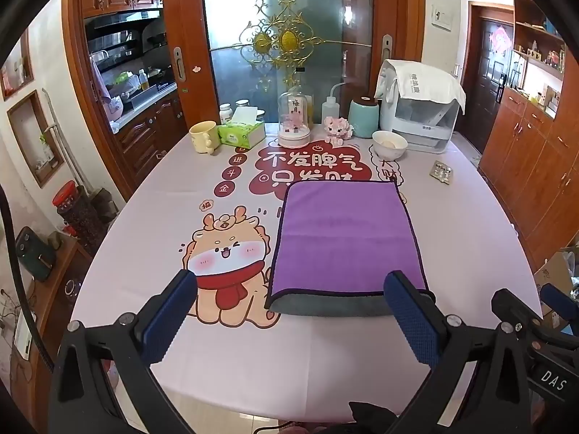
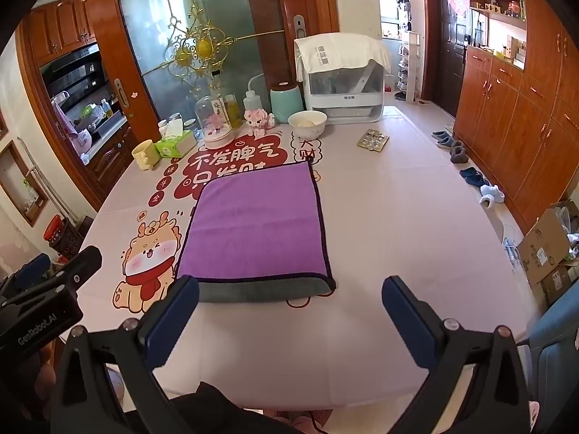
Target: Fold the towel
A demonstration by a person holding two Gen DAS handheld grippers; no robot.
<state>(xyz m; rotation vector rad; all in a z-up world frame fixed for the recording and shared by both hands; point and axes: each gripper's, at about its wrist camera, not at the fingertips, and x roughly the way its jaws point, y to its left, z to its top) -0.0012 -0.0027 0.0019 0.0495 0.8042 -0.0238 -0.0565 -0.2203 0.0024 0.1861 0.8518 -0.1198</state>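
A purple towel (image 1: 343, 238) with a dark hem lies folded flat on the pink printed tablecloth (image 1: 253, 354); its grey underside shows along the near edge. It also shows in the right wrist view (image 2: 255, 228). My left gripper (image 1: 289, 311) is open and empty, hovering just short of the towel's near edge, its right finger over the near right corner. My right gripper (image 2: 289, 311) is open and empty, near the towel's near edge, its left finger by the near left part. Each gripper shows at the edge of the other's view.
Along the table's far side stand a yellow mug (image 1: 202, 137), tissue box (image 1: 240, 132), glass dome (image 1: 295, 119), squeeze bottle (image 1: 331, 106), teal jar (image 1: 363, 115), white bowl (image 1: 389, 144), covered appliance (image 1: 419, 108) and a blister pack (image 1: 441, 171). Cabinets, shoes and cardboard boxes (image 2: 542, 246) are to the right.
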